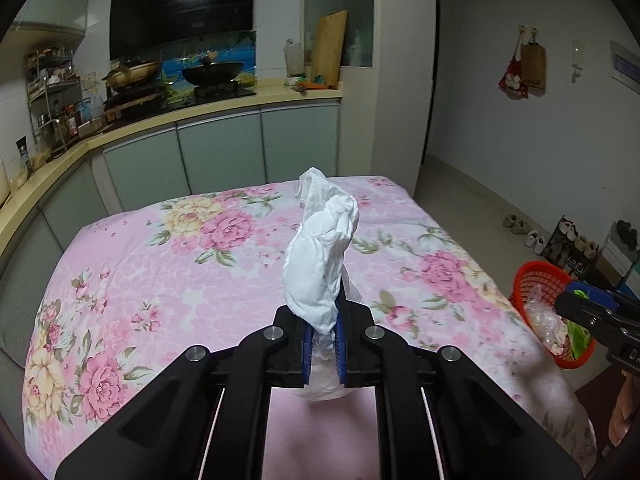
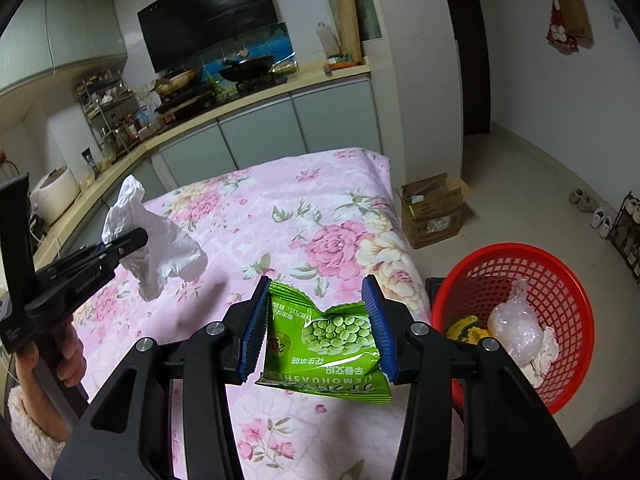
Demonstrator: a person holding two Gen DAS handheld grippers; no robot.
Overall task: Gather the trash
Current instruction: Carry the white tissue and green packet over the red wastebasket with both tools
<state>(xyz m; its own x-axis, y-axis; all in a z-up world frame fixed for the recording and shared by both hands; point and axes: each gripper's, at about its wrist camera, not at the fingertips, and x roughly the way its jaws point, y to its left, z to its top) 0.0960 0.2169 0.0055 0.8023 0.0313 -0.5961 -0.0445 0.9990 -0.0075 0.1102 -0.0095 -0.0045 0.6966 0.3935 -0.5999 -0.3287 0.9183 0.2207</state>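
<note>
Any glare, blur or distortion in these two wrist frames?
Left wrist: glare streak on the range hood, fisheye bends the counter, tissue sharp. Right wrist: sheen on the green snack packet, black vignette corners, red basket sharp.

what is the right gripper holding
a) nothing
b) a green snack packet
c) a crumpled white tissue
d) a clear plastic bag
b: the green snack packet sits clamped between the blue pads of the right gripper, while the white tissue is in the left gripper.
</note>
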